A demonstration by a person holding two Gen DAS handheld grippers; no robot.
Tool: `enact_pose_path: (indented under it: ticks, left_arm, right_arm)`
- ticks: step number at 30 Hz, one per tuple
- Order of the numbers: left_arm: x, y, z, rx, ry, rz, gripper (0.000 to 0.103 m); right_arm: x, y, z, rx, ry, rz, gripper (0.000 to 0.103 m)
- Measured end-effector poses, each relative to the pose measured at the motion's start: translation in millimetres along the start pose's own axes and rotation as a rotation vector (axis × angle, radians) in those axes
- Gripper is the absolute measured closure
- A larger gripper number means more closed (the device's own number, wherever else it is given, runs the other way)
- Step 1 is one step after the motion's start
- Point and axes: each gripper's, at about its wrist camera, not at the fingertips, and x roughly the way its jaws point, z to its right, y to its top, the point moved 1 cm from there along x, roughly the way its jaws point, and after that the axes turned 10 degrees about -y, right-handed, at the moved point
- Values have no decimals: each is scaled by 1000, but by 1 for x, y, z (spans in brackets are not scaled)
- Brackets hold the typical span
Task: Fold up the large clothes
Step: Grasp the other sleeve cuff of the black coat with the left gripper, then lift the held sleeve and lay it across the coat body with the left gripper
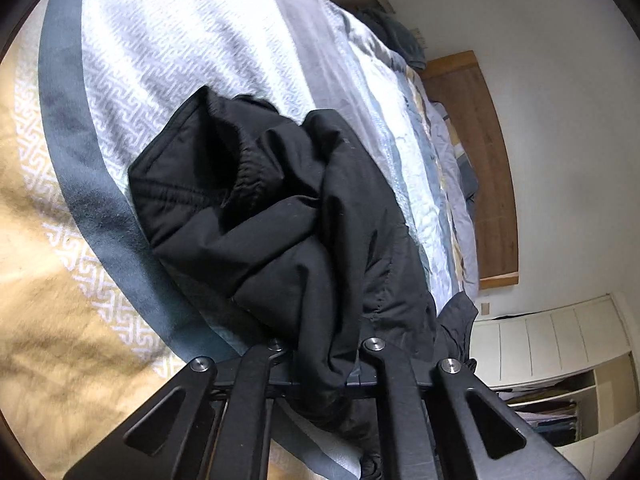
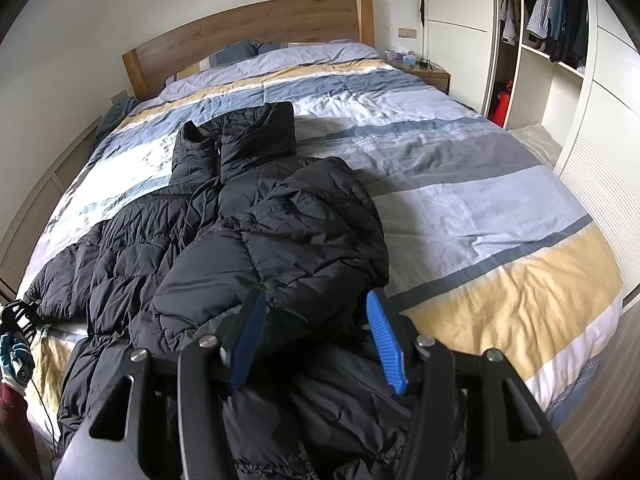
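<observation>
Two grippers work a black puffer jacket (image 2: 224, 216) spread on the striped bed (image 2: 480, 200). Left gripper (image 1: 324, 356) is clamped on the jacket's cuff end (image 1: 248, 200). Right gripper (image 2: 316, 332) stands half-open, blue pads (image 2: 384, 340) straddling a folded sleeve.

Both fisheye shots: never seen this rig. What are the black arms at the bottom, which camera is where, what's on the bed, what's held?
No robot here: a person carries a two-finger tool in each hand, each with a camera looking along its fingers. The black struts at the bottom are the tool's own linkage. The left view shows the left tool shut on a bunched sleeve of a black puffer jacket. The right view shows the right tool, blue pads apart with jacket fabric between them; whether they press it is unclear. The jacket lies on a striped bed. The person's gloved hand shows at the left edge.
</observation>
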Motion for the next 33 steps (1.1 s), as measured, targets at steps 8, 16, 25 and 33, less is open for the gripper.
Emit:
enact_pose_path:
  ticks: [8,16,25,33]
  left_arm:
    - [-4,2,33,120,36,14,96]
    - [-3,-12,86,273,43,10,97]
    - [-9,-58,160,463,43,-22,97]
    - [0,-133,214,625,32,-82,97]
  right_arm:
    - [-11,-3,7,6,22,23,52]
    - [-22,-6,13,2,44,50,52]
    - [-37,-14,25,18,106,86,52]
    - [-40,-20,42,33,157,101,52]
